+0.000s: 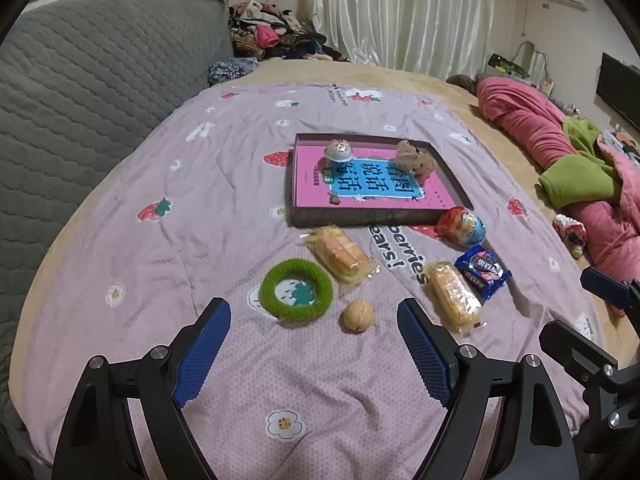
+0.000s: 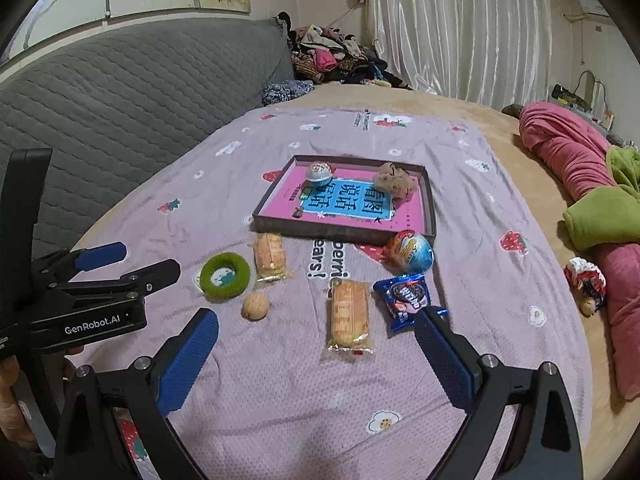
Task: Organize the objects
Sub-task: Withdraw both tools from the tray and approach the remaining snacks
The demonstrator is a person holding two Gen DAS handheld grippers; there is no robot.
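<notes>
A shallow box [image 1: 360,218] [image 2: 340,232] with a pink book inside holds a small blue-white cup [image 1: 339,152] and a brown plush [image 1: 416,158]. In front of it on the purple sheet lie a green fuzzy ring [image 1: 296,290] [image 2: 225,276], a walnut [image 1: 358,316] [image 2: 255,306], two wrapped cakes [image 1: 340,254] [image 1: 454,300], a blue Oreo pack [image 1: 482,270] [image 2: 404,298] and a foil egg [image 1: 462,226] [image 2: 410,252]. My left gripper [image 1: 314,344] is open, just short of the walnut. My right gripper [image 2: 316,354] is open around the near cake [image 2: 350,318].
The purple strawberry sheet [image 1: 200,200] covers a bed. A grey quilted headboard [image 1: 80,92] rises at the left. Pink and green bedding [image 1: 560,152] lies at the right edge. A pile of clothes [image 1: 272,36] sits at the far corner.
</notes>
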